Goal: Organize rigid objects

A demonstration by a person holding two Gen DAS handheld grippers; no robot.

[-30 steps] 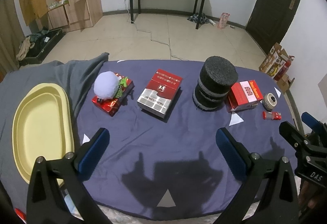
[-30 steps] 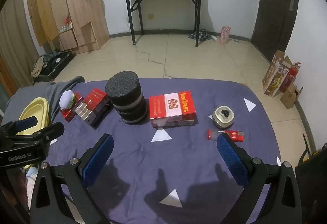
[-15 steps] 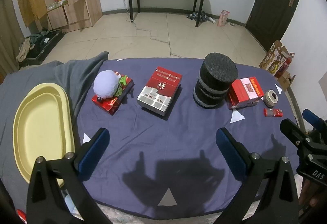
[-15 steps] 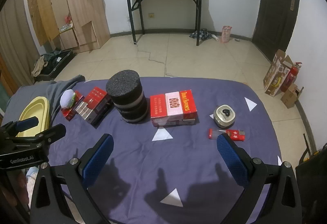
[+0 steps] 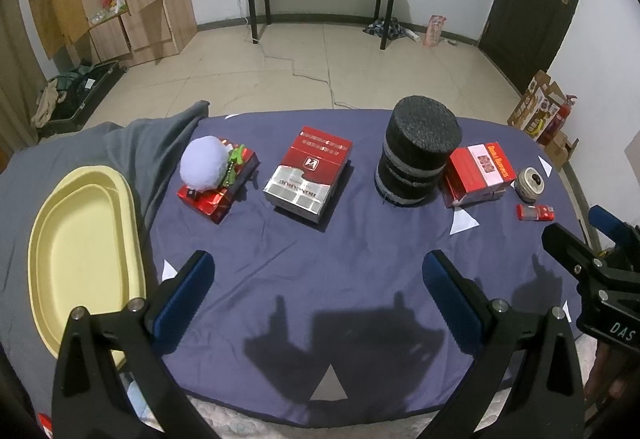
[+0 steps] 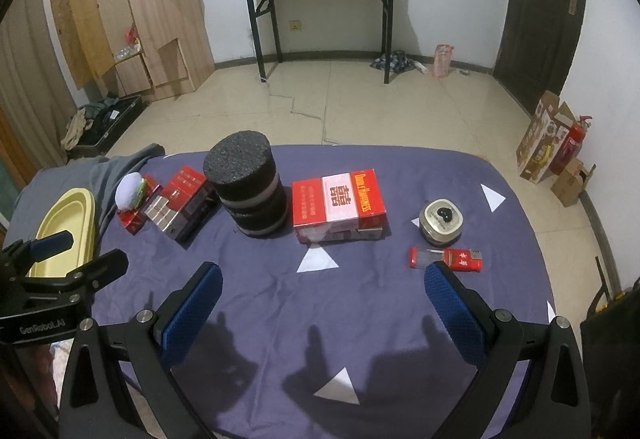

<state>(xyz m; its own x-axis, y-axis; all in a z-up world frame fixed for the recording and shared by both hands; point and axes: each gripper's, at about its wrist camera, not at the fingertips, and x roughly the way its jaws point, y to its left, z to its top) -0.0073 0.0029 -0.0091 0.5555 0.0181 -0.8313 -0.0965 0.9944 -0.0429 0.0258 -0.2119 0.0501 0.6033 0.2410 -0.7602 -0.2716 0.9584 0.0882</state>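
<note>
Purple cloth (image 5: 320,251) covers the table; the rigid pieces line its far edge, the yellow tray (image 5: 80,251) its left end. Both your left tool (image 5: 316,279) and right tool (image 6: 322,289) hang wide and empty. Take the red-and-silver box (image 5: 310,175), probably light and stiff, across its long sides; its gloss may slip.

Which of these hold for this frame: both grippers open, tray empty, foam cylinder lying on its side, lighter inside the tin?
1. Both the left gripper and the right gripper are open and hold nothing. True.
2. The yellow tray has nothing in it. True.
3. The black foam cylinder lies on its side. False: it stands upright beside the red and white box.
4. The red lighter sits inside the round tin. False: it lies on the cloth, just in front of the tin.
</note>
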